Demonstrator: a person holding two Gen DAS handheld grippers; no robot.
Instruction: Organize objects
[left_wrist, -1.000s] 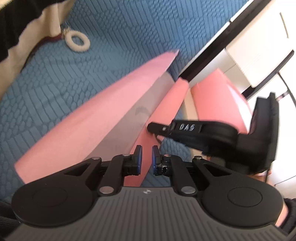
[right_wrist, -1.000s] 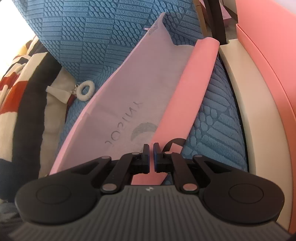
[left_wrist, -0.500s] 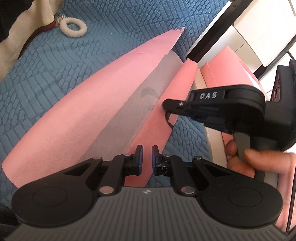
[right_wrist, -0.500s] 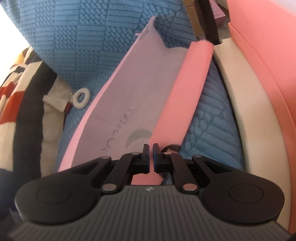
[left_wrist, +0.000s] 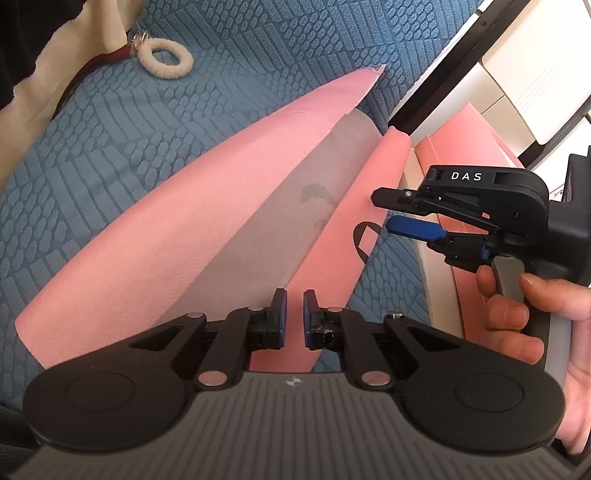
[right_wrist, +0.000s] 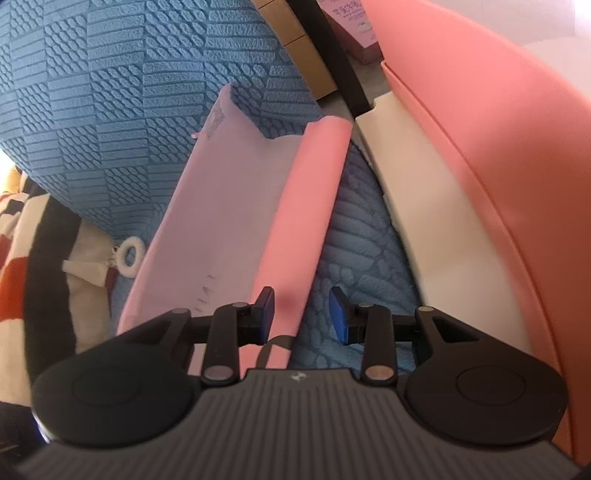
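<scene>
The left claw (left_wrist: 294, 317) stayed clenched on the near end of the pink bag (left_wrist: 207, 206), which lay on the blue bedspread (left_wrist: 92, 155). The right claw (right_wrist: 302, 314) had just been opening, released, its pads astride the bag's right edge without pressing it.

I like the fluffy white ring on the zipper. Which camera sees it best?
The left wrist view. There the fluffy white ring lies sharp and whole on the blue cover, with its metal clip showing. The right wrist view shows it small and blurry, far at the left edge beside the pink bag.
</scene>
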